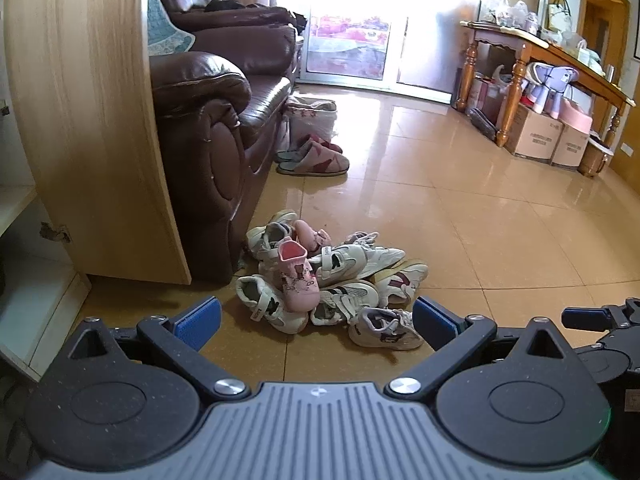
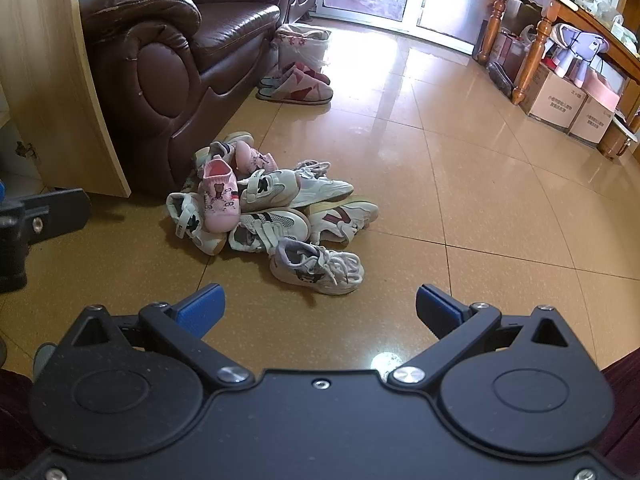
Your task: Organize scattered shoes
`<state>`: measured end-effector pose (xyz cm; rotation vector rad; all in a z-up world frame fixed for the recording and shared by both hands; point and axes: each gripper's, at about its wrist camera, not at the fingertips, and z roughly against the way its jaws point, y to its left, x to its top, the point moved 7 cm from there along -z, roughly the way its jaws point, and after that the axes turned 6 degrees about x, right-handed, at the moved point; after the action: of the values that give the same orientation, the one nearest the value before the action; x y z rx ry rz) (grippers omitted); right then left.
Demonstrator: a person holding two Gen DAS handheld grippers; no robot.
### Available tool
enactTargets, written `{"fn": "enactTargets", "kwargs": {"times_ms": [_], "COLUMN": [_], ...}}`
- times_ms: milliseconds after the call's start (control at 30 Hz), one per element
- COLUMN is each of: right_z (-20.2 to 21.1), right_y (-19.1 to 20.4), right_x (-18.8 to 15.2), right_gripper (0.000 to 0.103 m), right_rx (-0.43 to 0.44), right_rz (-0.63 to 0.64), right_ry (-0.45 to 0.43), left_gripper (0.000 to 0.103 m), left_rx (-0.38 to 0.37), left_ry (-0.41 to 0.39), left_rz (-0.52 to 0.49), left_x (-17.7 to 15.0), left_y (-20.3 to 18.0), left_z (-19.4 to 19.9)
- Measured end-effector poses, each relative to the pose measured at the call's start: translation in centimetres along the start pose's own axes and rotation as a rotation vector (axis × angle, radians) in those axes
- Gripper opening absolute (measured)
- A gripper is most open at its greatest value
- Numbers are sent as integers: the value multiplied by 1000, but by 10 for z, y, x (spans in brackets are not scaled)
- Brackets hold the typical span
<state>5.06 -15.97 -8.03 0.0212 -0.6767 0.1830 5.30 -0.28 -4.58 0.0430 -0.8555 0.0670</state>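
Here, a brown sofa (image 1: 224,120) flanks the tiled floor (image 2: 460,200); the shoe pile (image 2: 264,204) lies at its armrest base, ahead of both grippers. Left gripper (image 1: 316,320) and right gripper (image 2: 320,308) are spread wide, empty. Only the right view shows the laced sneaker (image 2: 318,266) unobstructed; the left view alone shows the tabletop clutter (image 1: 508,12).

floor (image 2: 460,184): glossy tan tile, mirror-bright
sofa (image 2: 224,28): brown leather, creased and scuffed
cabinet panel (image 1: 80,120): pale matt wood grain, left of the sofa
pink shoe (image 2: 220,200): soft knit cloth
boxes (image 2: 554,98): matt cardboard
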Motion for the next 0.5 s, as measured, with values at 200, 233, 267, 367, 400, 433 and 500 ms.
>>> {"fn": "enactTargets", "kwargs": {"times_ms": [200,233,267,367,400,433,500], "right_z": [1,3,3,4,7,8,10], "right_y": [0,-1,-1,-2,-3,-3,-3], "right_x": [-6,-3,-2,0,1,0,0], "right_gripper": [103,103,103,103,103,103,103], "right_rx": [5,6,7,9,8,7,5], "right_rz": [2,3,4,6,6,6,6], "right_ry": [0,1,1,2,1,0,-3], "left_gripper": [103,103,103,103,103,103,103], "left_rx": [12,18,23,38,39,37,33], "left_ry": [-4,-1,-2,5,2,2,3], "left_rz": [6,9,10,-8,-16,-16,-15], "left_x": [-3,-3,-5,-5,-5,-6,-7], "left_y": [4,4,3,3,4,4,2], "left_z": [2,2,3,2,0,-1,-1]}}
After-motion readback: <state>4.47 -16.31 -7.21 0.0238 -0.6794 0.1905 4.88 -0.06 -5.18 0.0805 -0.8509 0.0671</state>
